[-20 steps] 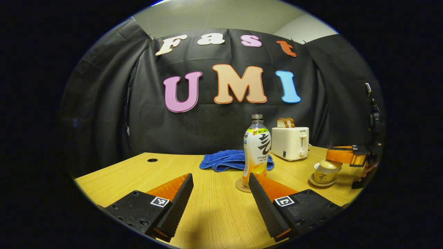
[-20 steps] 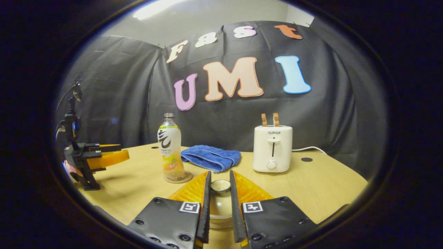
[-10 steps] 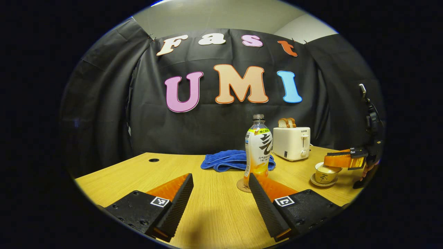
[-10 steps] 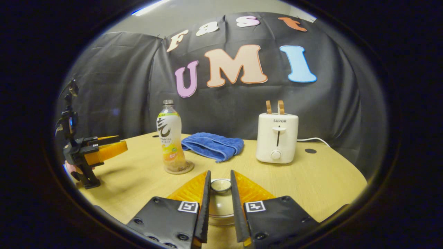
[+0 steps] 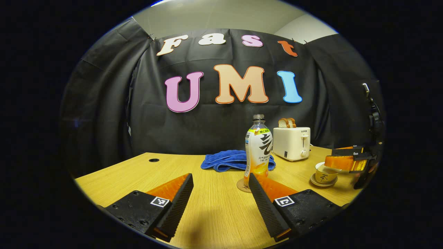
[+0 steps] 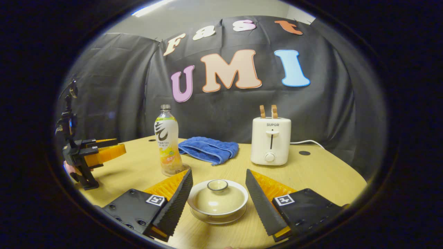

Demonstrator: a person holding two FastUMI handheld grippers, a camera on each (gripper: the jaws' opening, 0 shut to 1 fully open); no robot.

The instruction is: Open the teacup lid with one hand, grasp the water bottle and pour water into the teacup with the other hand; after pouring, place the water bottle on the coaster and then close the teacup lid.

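Note:
A cream teacup stands on its saucer with its lid seated on top. My right gripper is open, one finger on each side of the cup, touching nothing. The water bottle, uncapped with orange drink in it, stands upright on the round coaster. My left gripper is open and empty, low over the table, with the bottle just past its right finger. The teacup sits at the far right, under the right gripper.
A white toaster with two bread slices stands at the back, its cable trailing right. A blue towel lies between toaster and bottle. The left gripper hangs at the left edge over the wooden table.
My right gripper came down with the lid, set it on the teacup and opened, letting the lid go. The left gripper and the bottle have not moved.

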